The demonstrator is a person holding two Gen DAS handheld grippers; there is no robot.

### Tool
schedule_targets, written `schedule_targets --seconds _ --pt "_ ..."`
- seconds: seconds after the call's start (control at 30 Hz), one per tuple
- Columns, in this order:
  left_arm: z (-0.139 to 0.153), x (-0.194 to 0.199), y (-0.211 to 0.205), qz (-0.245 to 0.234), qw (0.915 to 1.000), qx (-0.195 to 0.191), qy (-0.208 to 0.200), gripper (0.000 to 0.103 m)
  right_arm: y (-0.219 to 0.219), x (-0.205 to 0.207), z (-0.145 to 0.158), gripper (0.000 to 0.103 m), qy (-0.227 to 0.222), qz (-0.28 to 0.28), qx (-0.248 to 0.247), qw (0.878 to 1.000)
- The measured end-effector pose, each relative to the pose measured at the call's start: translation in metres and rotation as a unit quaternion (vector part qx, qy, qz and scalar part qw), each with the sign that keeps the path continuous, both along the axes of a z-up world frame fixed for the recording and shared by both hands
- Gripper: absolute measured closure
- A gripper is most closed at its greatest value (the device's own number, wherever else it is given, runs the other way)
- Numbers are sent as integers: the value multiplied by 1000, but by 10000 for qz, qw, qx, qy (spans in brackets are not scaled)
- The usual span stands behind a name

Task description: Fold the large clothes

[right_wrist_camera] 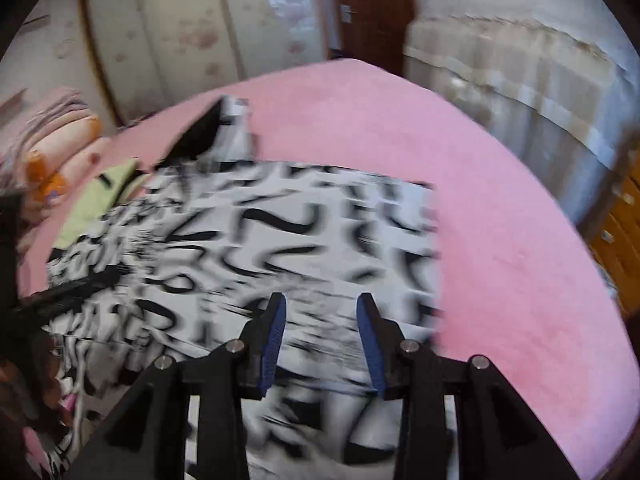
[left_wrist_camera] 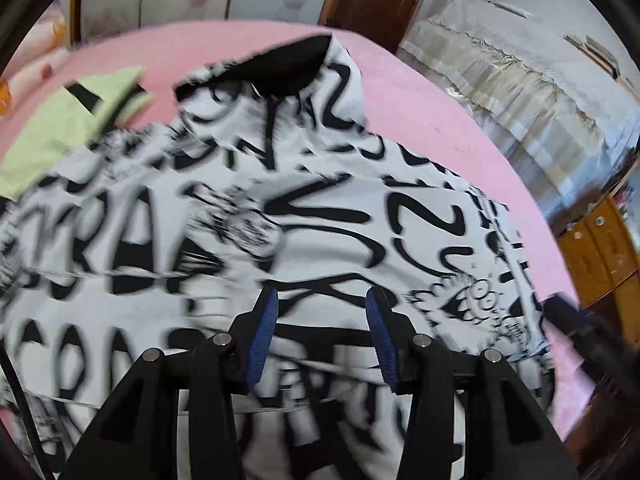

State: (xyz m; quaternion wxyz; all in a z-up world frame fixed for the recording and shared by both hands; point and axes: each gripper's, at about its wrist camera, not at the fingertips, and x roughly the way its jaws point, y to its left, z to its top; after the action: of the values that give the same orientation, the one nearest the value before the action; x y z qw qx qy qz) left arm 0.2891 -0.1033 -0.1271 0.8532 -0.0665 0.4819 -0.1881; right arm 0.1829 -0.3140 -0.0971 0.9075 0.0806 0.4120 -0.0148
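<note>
A large white hoodie with black graffiti lettering lies spread on the pink bed, its black-lined hood toward the far side. My left gripper is open and empty, hovering over the lower part of the garment. In the right wrist view the same hoodie lies flat, its right edge straight, its hood at the far left. My right gripper is open and empty above the garment's near part. Both views are motion-blurred.
A pale green cloth lies on the bed beyond the hoodie's left side, also in the right wrist view. Pillows sit far left. A covered sofa and wooden cabinet stand right of the bed.
</note>
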Motion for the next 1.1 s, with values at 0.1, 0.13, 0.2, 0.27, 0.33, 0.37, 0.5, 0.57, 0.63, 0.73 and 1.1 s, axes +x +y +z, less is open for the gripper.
schedule_targets --seconds 0.1,0.13,0.2,0.27,0.33,0.37,0.5,0.57,0.63,0.73,1.1 --pt "-19 11 -9 141 9995 -77 268 59 31 24 -24 66 484 505 109 9975" --pt "-28 16 -13 173 9992 -44 350 59 39 31 -34 66 687 620 99 9957" --pt "-41 16 -20 119 9986 92 513 59 44 39 -57 66 1006 661 -16 9927" --pt "-51 16 -23 29 9981 292 551 59 32 40 -72 69 1173 469 -170 9918" --pt "-51 16 -19 -15 9983 334 481 59 11 35 -75 69 1179 223 -201 9926" --pt "-51 18 -15 18 9981 390 473 59 -3 31 -75 69 1169 37 -253 9928" --pt "-51 25 7 21 9983 198 551 59 -60 11 -75 102 1176 -334 -243 9922" --pt "-50 25 14 20 9984 127 551 59 -71 10 -71 103 1189 -272 10 9925" --pt "-48 25 17 18 9983 72 571 59 -73 9 -68 103 1226 -265 87 9921" --pt "-41 28 20 97 9981 30 615 57 -59 13 -61 98 1238 -253 -100 9919" --pt "-18 83 -9 338 9983 -137 461 44 2 113 -29 78 758 433 119 9961"
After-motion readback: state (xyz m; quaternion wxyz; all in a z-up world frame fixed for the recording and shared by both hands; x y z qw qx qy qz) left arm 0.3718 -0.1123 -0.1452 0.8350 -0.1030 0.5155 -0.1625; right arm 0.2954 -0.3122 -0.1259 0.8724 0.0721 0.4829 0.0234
